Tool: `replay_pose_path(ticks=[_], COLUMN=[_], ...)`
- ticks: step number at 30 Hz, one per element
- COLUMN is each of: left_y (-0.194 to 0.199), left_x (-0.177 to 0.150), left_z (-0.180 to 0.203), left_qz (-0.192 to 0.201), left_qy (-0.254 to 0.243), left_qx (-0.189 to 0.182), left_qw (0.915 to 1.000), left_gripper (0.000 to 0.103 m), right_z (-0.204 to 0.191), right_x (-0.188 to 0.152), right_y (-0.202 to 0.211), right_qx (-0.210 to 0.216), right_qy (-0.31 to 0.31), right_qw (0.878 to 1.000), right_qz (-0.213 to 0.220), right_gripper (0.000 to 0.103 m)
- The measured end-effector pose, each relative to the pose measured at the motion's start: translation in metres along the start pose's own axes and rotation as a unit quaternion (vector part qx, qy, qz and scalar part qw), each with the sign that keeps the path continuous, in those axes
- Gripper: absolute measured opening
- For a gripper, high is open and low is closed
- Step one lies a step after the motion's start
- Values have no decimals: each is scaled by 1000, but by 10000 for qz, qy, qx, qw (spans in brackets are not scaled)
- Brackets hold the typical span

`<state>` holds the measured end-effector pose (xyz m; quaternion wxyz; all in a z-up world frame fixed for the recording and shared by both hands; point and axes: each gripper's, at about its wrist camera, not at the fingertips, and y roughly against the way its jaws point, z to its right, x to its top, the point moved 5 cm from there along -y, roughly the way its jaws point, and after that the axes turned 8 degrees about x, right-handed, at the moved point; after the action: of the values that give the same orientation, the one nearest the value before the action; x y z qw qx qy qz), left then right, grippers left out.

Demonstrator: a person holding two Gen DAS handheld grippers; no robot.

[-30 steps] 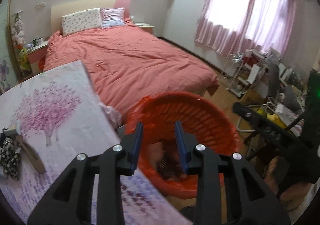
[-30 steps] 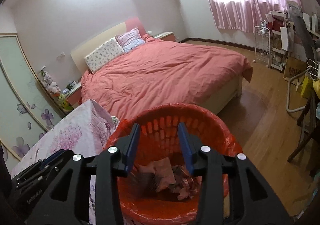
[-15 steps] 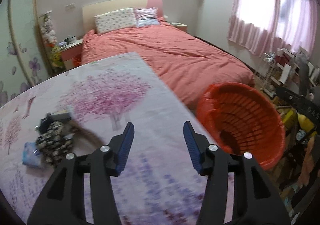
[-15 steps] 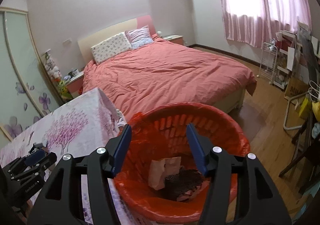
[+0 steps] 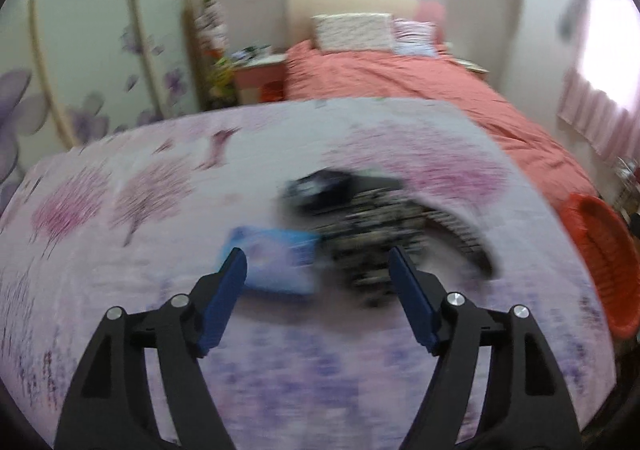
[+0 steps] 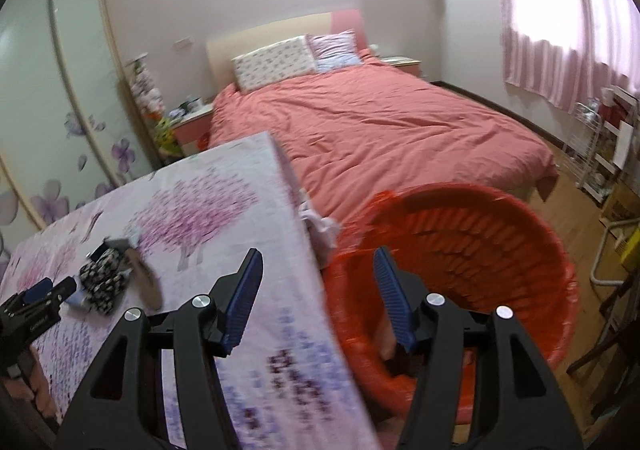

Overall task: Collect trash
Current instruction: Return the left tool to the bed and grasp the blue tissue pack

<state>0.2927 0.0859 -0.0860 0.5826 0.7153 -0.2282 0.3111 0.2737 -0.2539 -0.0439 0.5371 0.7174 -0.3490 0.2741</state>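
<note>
**Tongs over the table**

My red basket [image 6: 460, 270] stood beside the table [image 6: 240, 190], under my right tongs [image 6: 318, 274], spread wide and empty. My left tongs [image 5: 316, 270], also wide, hung just short of the blurred blue packet [image 5: 276, 262] and black-patterned trash [image 5: 376, 234].

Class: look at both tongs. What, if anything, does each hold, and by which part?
Nothing. The left tongs and the right tongs are both open and empty.

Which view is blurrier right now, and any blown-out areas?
Left wrist: heavy motion blur, table print and trash pile smeared, window blown out. Right wrist: mostly sharp, blur only on the basket and near table edge, glare at the curtains.
</note>
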Motion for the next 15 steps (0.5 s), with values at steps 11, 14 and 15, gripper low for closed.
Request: replay_pose_path(ticks=[11, 14, 15], left_y=[-39, -44, -46], left_x=[-13, -14, -14], left_z=[-31, -25, -23], left_qz=[-470, -540, -562], left_qy=[213, 194, 165], left_qx=[6, -38, -19], left_qw=[9987, 9983, 9983], left_gripper=[74, 74, 74], right_z=[-55, -63, -66], right_x=[-15, -18, -18], right_y=[-21, -24, -26], right_qx=[285, 306, 315], right_qy=[326, 374, 389], right_qw=[9984, 9980, 9978], right_qz=[-354, -410, -432], right_gripper=[58, 58, 58])
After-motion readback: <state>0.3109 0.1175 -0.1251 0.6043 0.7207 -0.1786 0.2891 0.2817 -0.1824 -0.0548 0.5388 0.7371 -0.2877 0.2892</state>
